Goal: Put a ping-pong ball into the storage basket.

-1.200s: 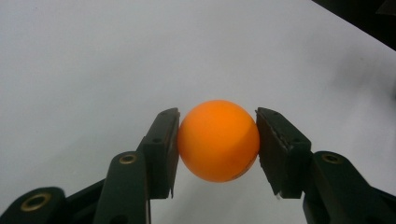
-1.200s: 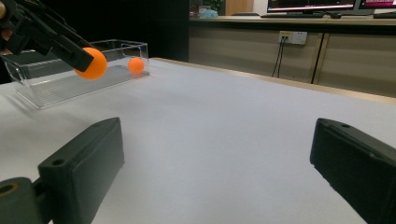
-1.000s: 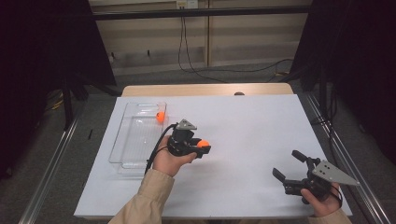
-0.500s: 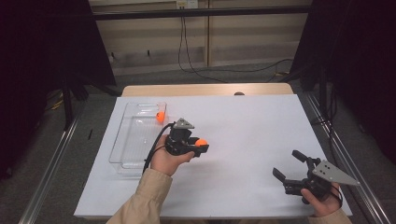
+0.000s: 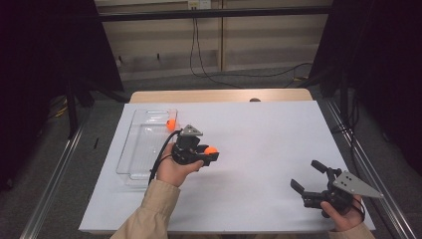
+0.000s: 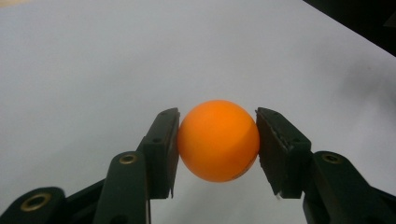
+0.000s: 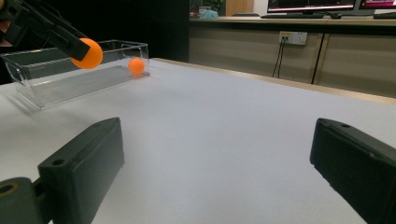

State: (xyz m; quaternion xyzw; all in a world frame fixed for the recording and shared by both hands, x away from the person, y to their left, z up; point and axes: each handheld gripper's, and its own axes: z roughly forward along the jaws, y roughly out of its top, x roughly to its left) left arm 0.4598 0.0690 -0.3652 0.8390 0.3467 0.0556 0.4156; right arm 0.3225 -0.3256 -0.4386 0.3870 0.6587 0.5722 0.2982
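Observation:
My left gripper [image 5: 211, 153] is shut on an orange ball [image 6: 218, 139], both black pads pressing its sides, held above the white table just right of the clear tray [image 5: 130, 149]. From the right gripper view the same ball [image 7: 87, 53] hangs in front of the tray [image 7: 60, 81]. A second orange ball [image 5: 170, 124] lies in the tray's far corner, also seen as a small ball [image 7: 136, 66]. My right gripper [image 5: 308, 175] rests low at the table's front right, open with nothing between its jaws [image 7: 215, 172].
White sheet [image 5: 259, 144] covers the table, with a bare wooden strip [image 5: 219, 95] along the far edge. Metal rails [image 5: 54, 184] run along both sides. Cables hang on the wall behind. A cable trails from the left gripper toward the tray.
The left gripper with the ball has drifted slightly left and toward the person. The right gripper has stayed put.

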